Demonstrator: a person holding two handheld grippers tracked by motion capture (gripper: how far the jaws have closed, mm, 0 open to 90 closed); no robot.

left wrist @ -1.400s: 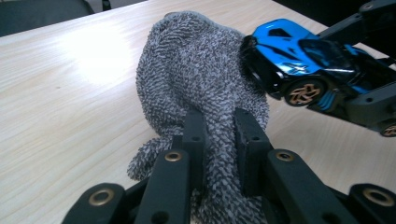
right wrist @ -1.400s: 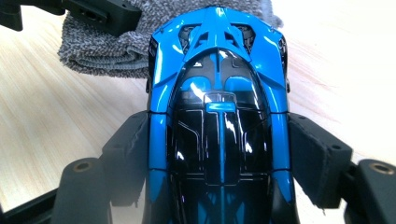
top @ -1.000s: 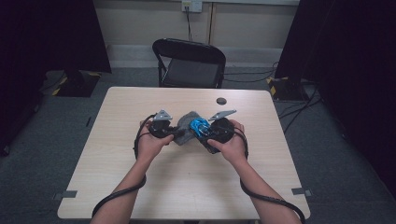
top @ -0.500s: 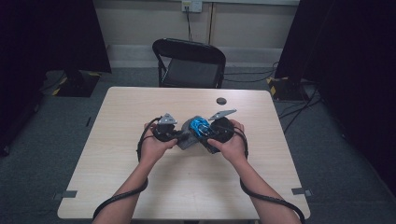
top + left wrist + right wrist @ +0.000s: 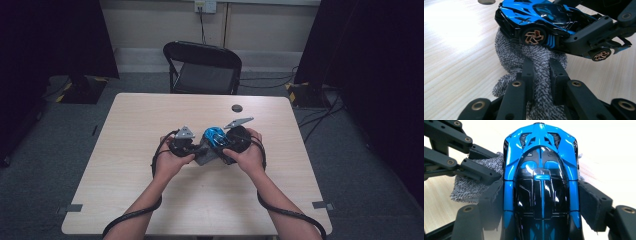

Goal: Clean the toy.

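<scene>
while the right gripper (image 5: 541, 202) clamps its padded jaws on both flanks of the glossy blue-and-black toy car (image 5: 541, 182), the left gripper (image 5: 541, 72) pinches a nubby grey terry cloth (image 5: 509, 52) bunched against the car's side. car sits above mid-table on pale wood-grain table (image 5: 150, 200); copper spoked wheels, angular wedge body. small dark round disc (image 5: 236, 107) lies beyond.

In the right gripper view the bottom edge cuts off the back of the blue car (image 5: 541, 190), and the car hides most of the grey cloth (image 5: 471, 182), which peeks out at nine o'clock. In the left gripper view the bottom edge cuts off the cloth (image 5: 534, 60). The dark round thing (image 5: 237, 107) at twelve o'clock on the table (image 5: 150, 200) is too small to tell.
</scene>
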